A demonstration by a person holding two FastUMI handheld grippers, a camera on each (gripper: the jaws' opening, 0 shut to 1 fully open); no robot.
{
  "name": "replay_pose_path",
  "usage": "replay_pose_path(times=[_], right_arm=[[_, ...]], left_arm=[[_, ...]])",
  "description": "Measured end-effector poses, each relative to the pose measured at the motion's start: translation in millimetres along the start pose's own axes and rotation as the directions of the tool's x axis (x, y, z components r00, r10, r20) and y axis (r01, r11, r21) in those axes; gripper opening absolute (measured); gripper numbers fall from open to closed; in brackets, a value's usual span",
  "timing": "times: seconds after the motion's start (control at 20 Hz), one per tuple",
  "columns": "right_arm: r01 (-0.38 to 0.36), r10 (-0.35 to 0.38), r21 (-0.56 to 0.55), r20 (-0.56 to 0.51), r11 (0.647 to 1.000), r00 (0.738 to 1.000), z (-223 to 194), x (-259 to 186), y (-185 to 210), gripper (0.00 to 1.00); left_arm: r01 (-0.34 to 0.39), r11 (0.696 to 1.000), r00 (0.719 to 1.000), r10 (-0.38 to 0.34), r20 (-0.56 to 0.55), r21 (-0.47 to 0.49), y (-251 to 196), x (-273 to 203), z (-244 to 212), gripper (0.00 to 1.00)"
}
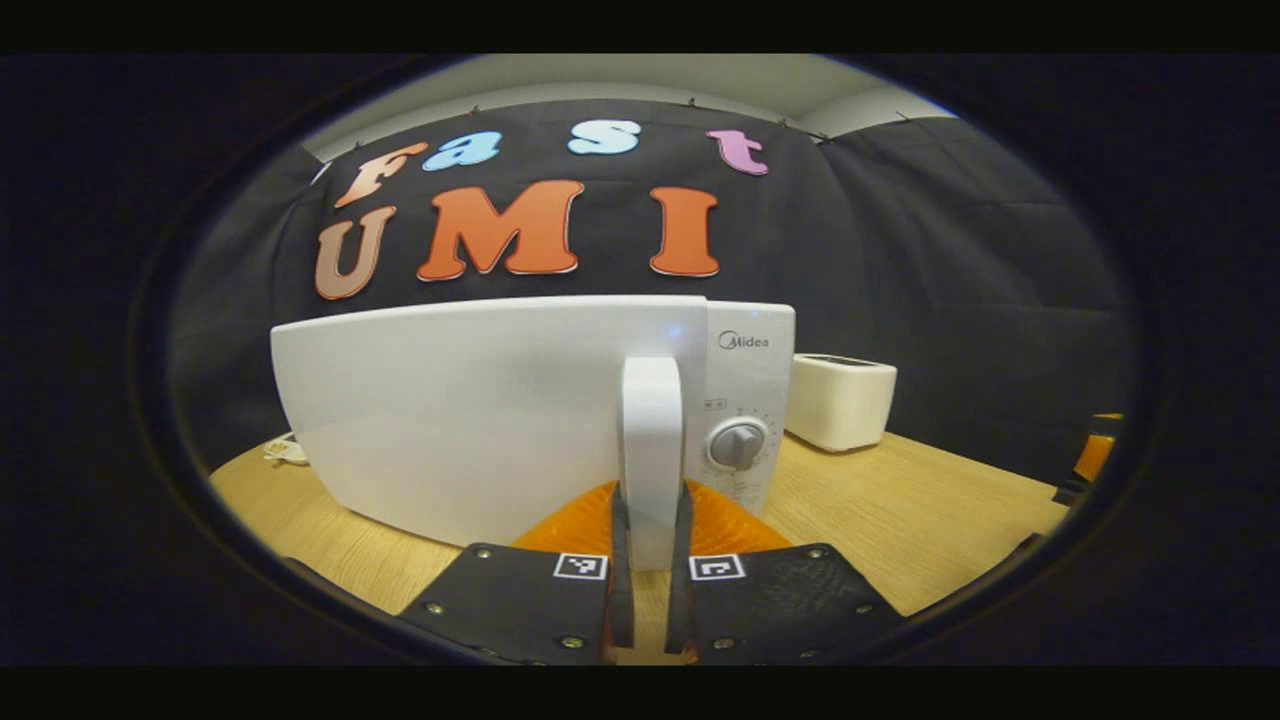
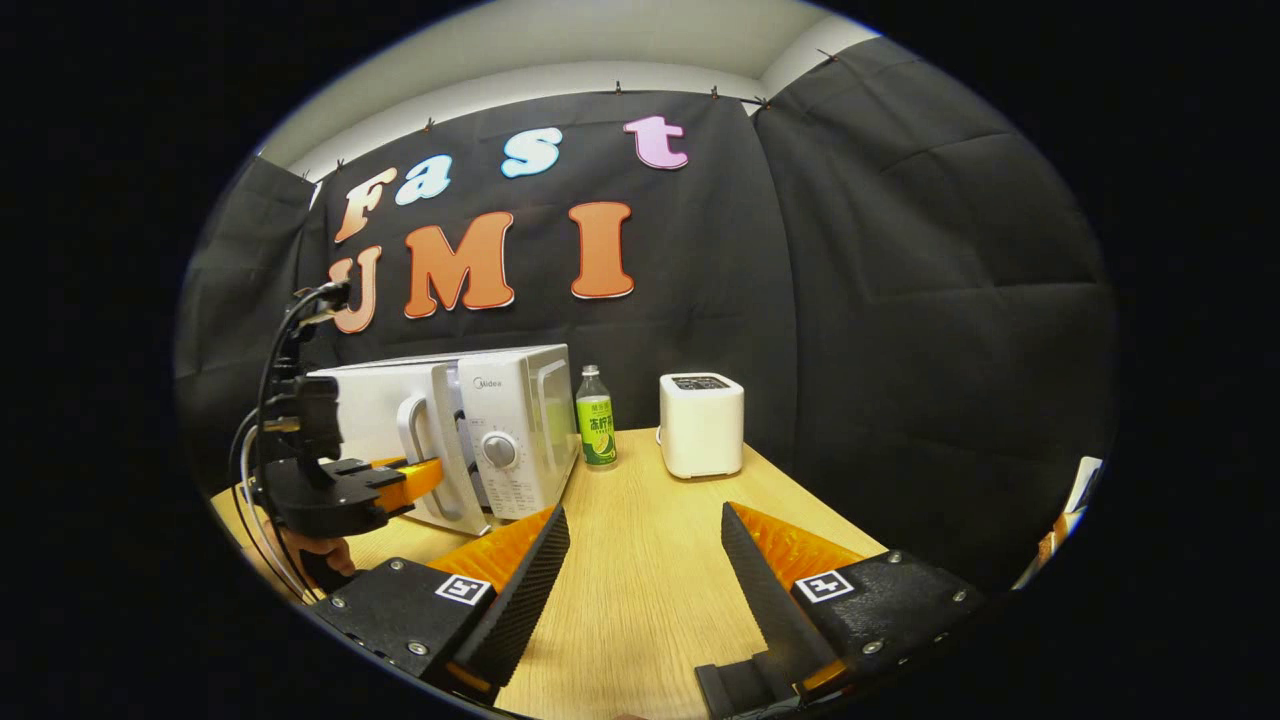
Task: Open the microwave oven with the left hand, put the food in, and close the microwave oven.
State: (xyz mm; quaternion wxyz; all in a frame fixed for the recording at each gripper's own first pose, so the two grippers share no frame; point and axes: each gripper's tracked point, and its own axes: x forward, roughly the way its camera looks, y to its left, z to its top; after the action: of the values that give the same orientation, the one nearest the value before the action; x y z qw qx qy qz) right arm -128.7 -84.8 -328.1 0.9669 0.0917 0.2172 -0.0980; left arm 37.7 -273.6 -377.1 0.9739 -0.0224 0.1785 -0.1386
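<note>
I have the left gripper (image 1: 650, 560) clamped on the microwave's door handle (image 1: 651, 440), right gripper (image 2: 640, 590) fingers apart and empty, so next I judge I pull the door open.

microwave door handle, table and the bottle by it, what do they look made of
Handle: likely glossy white plastic, smooth with a soft sheen, clamped by the left gripper. Table: light wood or wood-look laminate, with faint straight grain. Bottle: probably clear plastic, see-through at the neck, with a green label.
</note>
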Motion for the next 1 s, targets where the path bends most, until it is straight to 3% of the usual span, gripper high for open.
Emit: replay_pose_path(times=[0.45,0.55,0.8,0.85,0.9,1.0], right_arm=[[-0.04,0.04,-0.014,-0.027,0.999,0.999,-10,0,29,0.95],[-0.047,0.046,-0.014,-0.034,0.999,0.998,-13,-1,36,0.95],[-0.06,0.059,-0.029,-0.042,0.998,0.997,-18,-8,53,0.95],[-0.064,0.063,-0.028,-0.045,0.998,0.997,-19,-9,56,0.97],[-0.066,0.065,-0.027,-0.05,0.997,0.997,-22,-10,59,0.95],[-0.061,0.059,-0.033,-0.058,0.998,0.997,-25,-11,62,0.95]], left_arm=[[0.036,0.999,0.998,-0.037,0.051,0.014,33,-112,-10,0.15],[0.023,1.0,0.997,-0.024,0.068,0.019,49,-138,-14,0.1],[-0.057,0.998,0.993,0.053,0.108,0.041,98,-194,-19,0.1],[-0.081,0.995,0.991,0.075,0.113,0.051,110,-204,-20,0.19],[-0.111,0.992,0.988,0.103,0.117,0.063,124,-216,-21,0.19],[-0.165,0.983,0.98,0.155,0.121,0.075,150,-236,-24,0.14]])
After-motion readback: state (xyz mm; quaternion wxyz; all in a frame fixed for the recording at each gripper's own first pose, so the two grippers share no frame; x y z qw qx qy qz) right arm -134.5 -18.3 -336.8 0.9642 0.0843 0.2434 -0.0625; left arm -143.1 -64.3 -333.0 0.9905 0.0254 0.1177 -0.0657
